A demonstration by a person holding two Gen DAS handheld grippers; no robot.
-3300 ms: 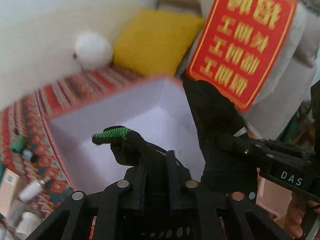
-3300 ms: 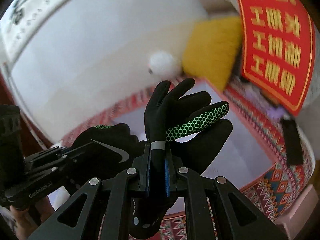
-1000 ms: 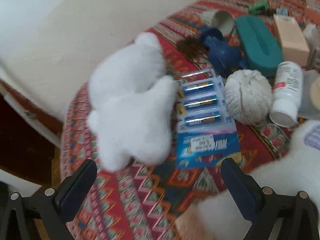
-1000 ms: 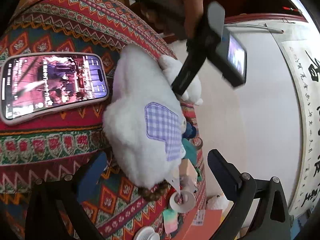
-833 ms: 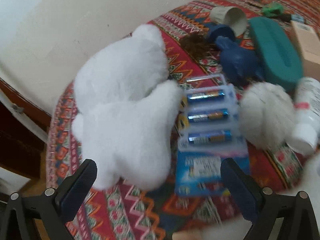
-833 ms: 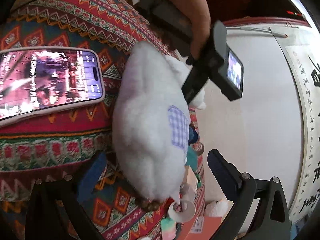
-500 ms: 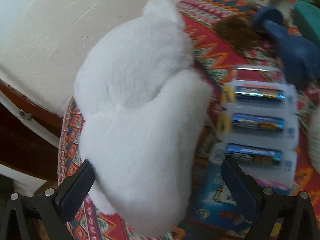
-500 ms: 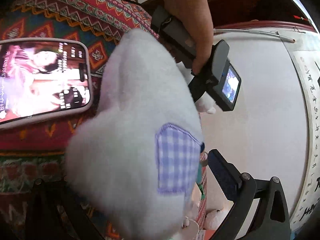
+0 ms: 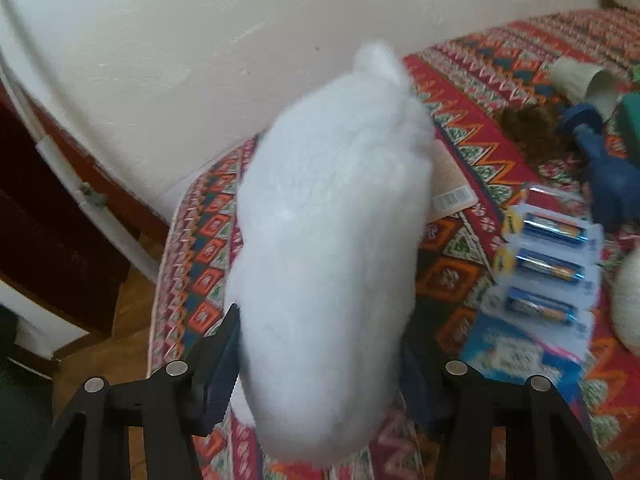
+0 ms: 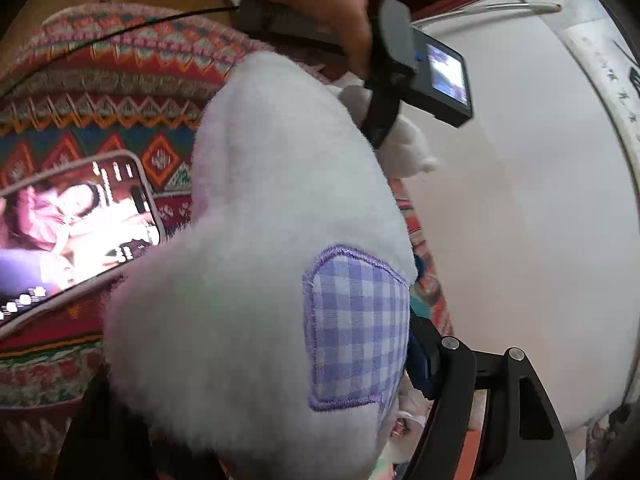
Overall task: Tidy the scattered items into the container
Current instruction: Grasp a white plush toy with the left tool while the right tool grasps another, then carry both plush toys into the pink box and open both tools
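Patterned red cloth point(image 9: 472, 120) covers the surface, which ends at a pale wall beyond both claws. Left claw point(image 9: 320, 364) is closed on a small white plush toy point(image 9: 332, 248); its two fingers point(image 9: 224, 360) press the fluffy sides, and the toy fills the space straight ahead of the claw. Off to that claw's right lies a battery pack point(image 9: 544, 280) flat on the cloth, and further ahead on the right are a dark blue object point(image 9: 608, 184), blurred, and a pale paper cup point(image 9: 580, 80) on its side.

Right claw point(image 10: 264, 408) has a large white plush point(image 10: 256, 272) with a purple checked patch point(image 10: 356, 332) between its fingers; the plush hides most of the left finger, and the right one lies against the patch, so the grip looks closed on it. Left of this claw a lit phone point(image 10: 72, 224) lies on the cloth. Ahead, a hand point(image 10: 320, 4) holds the other device.
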